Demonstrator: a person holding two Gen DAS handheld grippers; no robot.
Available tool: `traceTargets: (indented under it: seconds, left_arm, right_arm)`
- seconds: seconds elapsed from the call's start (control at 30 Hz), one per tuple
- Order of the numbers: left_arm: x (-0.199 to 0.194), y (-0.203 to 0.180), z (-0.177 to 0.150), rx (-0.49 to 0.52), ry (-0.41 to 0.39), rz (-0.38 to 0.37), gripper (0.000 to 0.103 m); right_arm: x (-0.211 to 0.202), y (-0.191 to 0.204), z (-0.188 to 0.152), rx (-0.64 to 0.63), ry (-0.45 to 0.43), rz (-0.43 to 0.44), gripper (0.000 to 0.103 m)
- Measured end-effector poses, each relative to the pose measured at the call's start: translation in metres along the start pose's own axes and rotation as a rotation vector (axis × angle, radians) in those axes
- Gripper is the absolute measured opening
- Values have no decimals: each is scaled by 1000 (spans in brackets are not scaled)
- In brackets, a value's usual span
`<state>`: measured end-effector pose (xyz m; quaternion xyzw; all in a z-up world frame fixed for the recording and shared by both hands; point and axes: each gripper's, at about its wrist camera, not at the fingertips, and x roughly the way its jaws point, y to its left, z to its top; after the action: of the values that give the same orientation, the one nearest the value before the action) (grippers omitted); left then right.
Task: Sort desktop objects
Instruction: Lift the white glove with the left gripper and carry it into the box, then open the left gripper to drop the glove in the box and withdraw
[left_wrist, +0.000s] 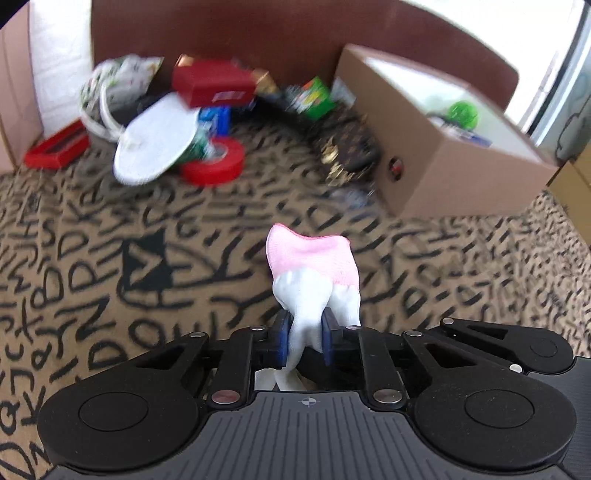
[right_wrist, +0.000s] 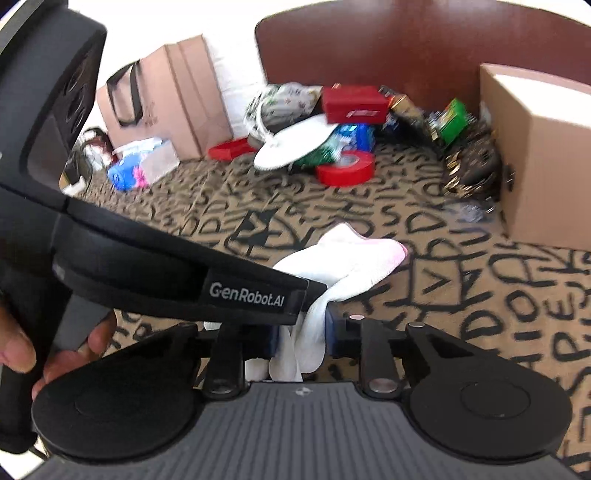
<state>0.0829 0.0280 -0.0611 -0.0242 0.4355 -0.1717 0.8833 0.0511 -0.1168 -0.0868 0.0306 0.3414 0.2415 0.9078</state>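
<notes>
A white sock with a pink toe (left_wrist: 314, 266) sticks up from between the blue pads of my left gripper (left_wrist: 304, 332), which is shut on its white part. In the right wrist view the same white and pink fabric (right_wrist: 354, 258) lies on the letter-patterned cloth, and my right gripper (right_wrist: 301, 332) is shut on a white bunch of it. The left gripper's black body (right_wrist: 147, 258) crosses that view from the left, its tip right beside the right gripper's. A hand (right_wrist: 22, 347) holds its handle.
An open cardboard box (left_wrist: 461, 162) with small items stands at the right. At the back lies a pile: a red tape roll (left_wrist: 214, 162), a white round disc (left_wrist: 155, 147), a red box (left_wrist: 214, 83), a green pack (left_wrist: 314, 98). A paper bag (right_wrist: 177, 96) stands far left.
</notes>
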Motion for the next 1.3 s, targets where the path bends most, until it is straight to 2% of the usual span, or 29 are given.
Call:
traceTargets:
  seconds: [0.4,0.63,0.8,0.93,1.17,1.3]
  left_arm:
    - [-23,-90,82,91,-211,-121,32]
    - [-4,-136,137,118,-265,-199,33]
    - [29,-155,174,103,-260,-245,34]
    - [62,-162,193,105,-252,-260,33]
    - [115,-161,216,81,-221,-277,34]
    - [139,-159,226,65,-209,-273,37]
  right_arm:
    - [-78,-51,55,-51,-232,-140,28]
    - [-107,-99,95,-65,-319,-247,28]
    - [-109,-140,119,-43,-337,-279,28]
    - [-95,-172,135,-33,-330,-301,29]
    - [-65,-215,144,-21,-286,-292,29]
    - [-48,-241,151,15,-252,-267,30]
